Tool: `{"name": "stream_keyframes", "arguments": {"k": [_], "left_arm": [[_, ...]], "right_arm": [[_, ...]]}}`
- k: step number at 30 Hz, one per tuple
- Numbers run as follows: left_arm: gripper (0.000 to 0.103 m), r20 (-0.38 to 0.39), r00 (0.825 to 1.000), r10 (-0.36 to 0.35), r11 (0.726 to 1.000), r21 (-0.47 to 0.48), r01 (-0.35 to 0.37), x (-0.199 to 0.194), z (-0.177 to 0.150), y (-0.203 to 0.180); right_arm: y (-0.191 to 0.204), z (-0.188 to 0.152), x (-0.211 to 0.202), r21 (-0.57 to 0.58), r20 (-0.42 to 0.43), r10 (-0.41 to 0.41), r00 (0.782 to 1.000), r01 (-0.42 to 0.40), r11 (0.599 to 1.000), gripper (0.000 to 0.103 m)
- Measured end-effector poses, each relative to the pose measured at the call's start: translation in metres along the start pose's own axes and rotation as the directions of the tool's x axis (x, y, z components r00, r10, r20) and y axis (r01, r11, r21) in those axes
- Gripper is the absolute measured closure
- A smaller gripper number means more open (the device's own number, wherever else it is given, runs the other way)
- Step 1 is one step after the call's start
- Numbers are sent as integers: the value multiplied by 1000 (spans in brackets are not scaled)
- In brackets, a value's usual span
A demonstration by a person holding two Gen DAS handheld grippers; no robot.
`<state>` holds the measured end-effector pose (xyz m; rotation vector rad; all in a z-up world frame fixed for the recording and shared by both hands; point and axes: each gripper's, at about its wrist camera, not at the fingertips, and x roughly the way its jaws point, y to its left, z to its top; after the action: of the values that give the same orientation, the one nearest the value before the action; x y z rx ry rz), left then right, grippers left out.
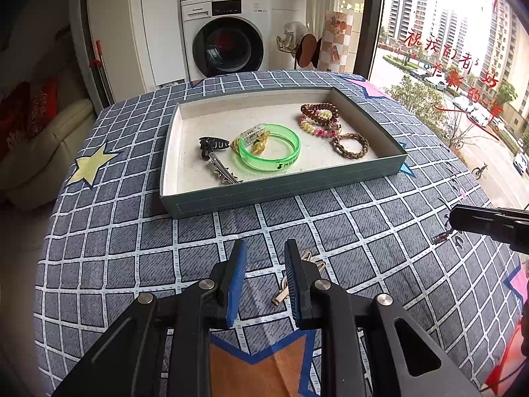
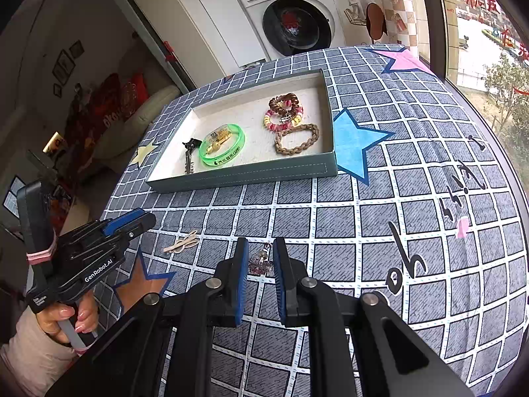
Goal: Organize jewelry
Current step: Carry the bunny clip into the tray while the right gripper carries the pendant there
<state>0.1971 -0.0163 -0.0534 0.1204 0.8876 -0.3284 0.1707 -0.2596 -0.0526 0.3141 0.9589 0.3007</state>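
Sorting jewelry into a shallow tray on a checked tabletop.
Left hand-held gripper hovers part-open, nothing between its pads, with a gold hair clip on the cloth just beside its right finger. Right hand-held gripper is nearly closed on a small sparkly charm. A green bangle, hair ties and black clip lie in the tray.

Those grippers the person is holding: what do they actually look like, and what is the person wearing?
Each is a black plastic pistol-style tool with two flat fingers lined with ribbed blue pads, round silver pivot bolts and cut-out side arms. The left gripper, seen from the side, carries white "GenRobot.AI" lettering, a small white label lower on its body, and a pink band around its rear block. The hand gripping it emerges from a pale beige sleeve.
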Motion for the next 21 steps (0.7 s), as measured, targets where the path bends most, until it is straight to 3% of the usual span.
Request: {"name": "stream_keyframes", "arguments": {"k": [1,2,3,9,13,15,16,18,21], "left_arm": [[37,-7,1000,-3,1000,0,3,1,-2,0],[4,5,1000,6,1000,-3,-6,0,-4,1],[0,32,999,24,1000,-3,-24,-3,-6,1],[0,14,998,55,996,72,-56,4,-12,-3],[0,-50,998,25,991,136,-18,20,-17,-8],[13,-91,996,14,988,155,0,29,-20,-10],[13,-108,994,6,988,157,11,33,-22,-11],[27,-107,993,-57,990,124,70,33,-21,-10],[81,-98,992,-75,986,140,88,29,-22,-18]], "right_arm": [[-1,-2,1,4,-5,3,1000,-3,1000,87],[-1,-4,2,7,-8,5,1000,-5,1000,87],[-2,-7,3,10,-12,6,1000,-6,1000,87],[-7,-17,4,29,-27,6,1000,-5,1000,87],[-8,-20,4,32,-30,7,1000,-6,999,87],[-8,-21,4,27,-33,6,999,-5,1000,87],[-7,-22,4,24,-34,5,999,-4,1000,87],[-7,-24,4,25,-37,4,999,-4,1000,87],[-7,-26,4,26,-41,3,999,-2,1000,87]]}}
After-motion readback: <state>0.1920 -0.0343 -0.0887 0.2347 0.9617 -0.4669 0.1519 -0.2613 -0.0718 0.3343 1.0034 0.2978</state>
